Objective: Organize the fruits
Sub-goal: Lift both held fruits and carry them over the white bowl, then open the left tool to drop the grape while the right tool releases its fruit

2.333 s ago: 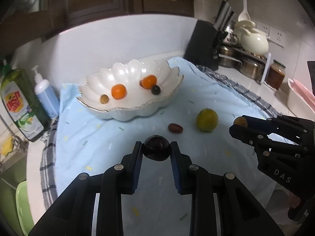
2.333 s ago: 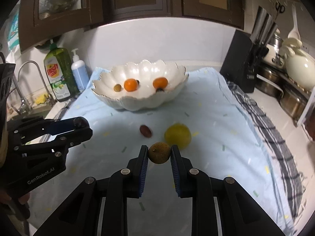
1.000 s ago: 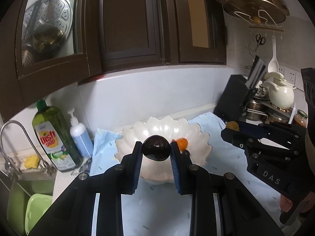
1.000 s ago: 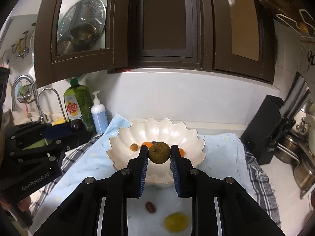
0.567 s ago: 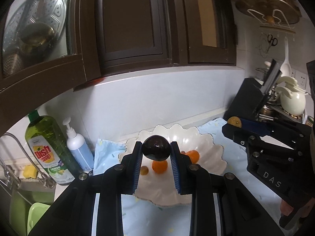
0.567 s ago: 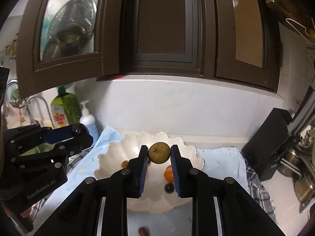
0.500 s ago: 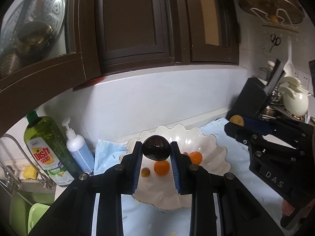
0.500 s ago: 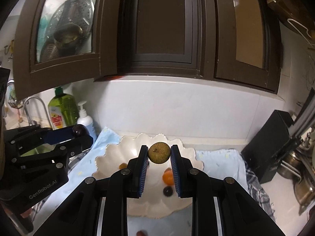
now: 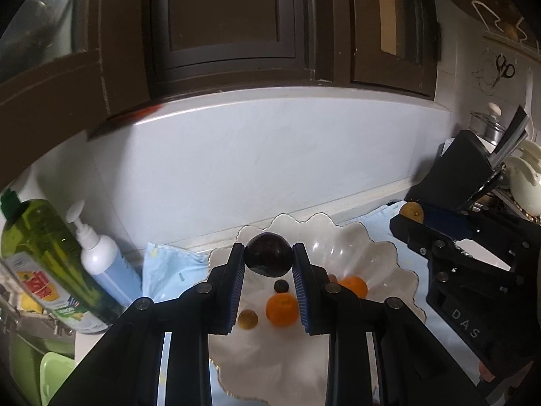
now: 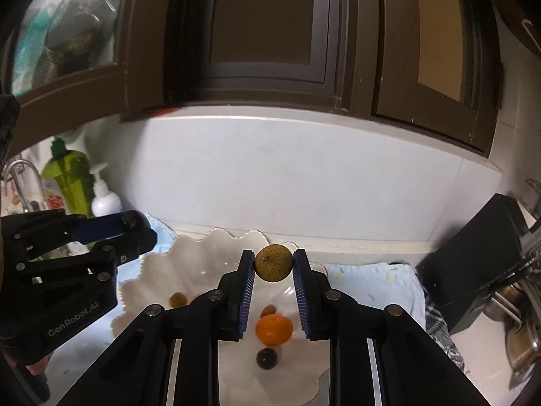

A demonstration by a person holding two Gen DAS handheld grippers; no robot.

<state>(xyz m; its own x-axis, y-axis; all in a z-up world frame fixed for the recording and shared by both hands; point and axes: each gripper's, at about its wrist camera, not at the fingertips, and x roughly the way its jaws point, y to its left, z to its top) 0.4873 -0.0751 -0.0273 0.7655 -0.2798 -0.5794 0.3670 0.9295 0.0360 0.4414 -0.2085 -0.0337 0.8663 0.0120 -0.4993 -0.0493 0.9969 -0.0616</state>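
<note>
My left gripper (image 9: 268, 260) is shut on a dark plum (image 9: 268, 258), held over the white scalloped bowl (image 9: 382, 253). My right gripper (image 10: 274, 267) is shut on a brownish-green round fruit (image 10: 274, 267), also above the bowl (image 10: 152, 287). In the bowl lie two oranges (image 9: 282, 310), a small dark grape (image 9: 281, 286) and a small yellow-brown fruit (image 9: 247, 318). The right wrist view shows one orange (image 10: 274, 330), the dark grape (image 10: 266, 358) and the small brown fruit (image 10: 177, 299). Each gripper appears at the edge of the other's view.
A green dish-soap bottle (image 9: 44, 264) and a white pump bottle (image 9: 101, 253) stand left of the bowl beside the sink. A black knife block (image 9: 463, 172) and a white kettle (image 9: 525, 179) stand at the right. Dark cabinets (image 10: 270, 34) hang overhead. A light blue cloth (image 10: 375, 280) covers the counter.
Both grippers have moved forward over the bowl with their fruits still held. The bowl has come closer and lower in both views, and the loose fruits on the cloth have dropped out of sight.
</note>
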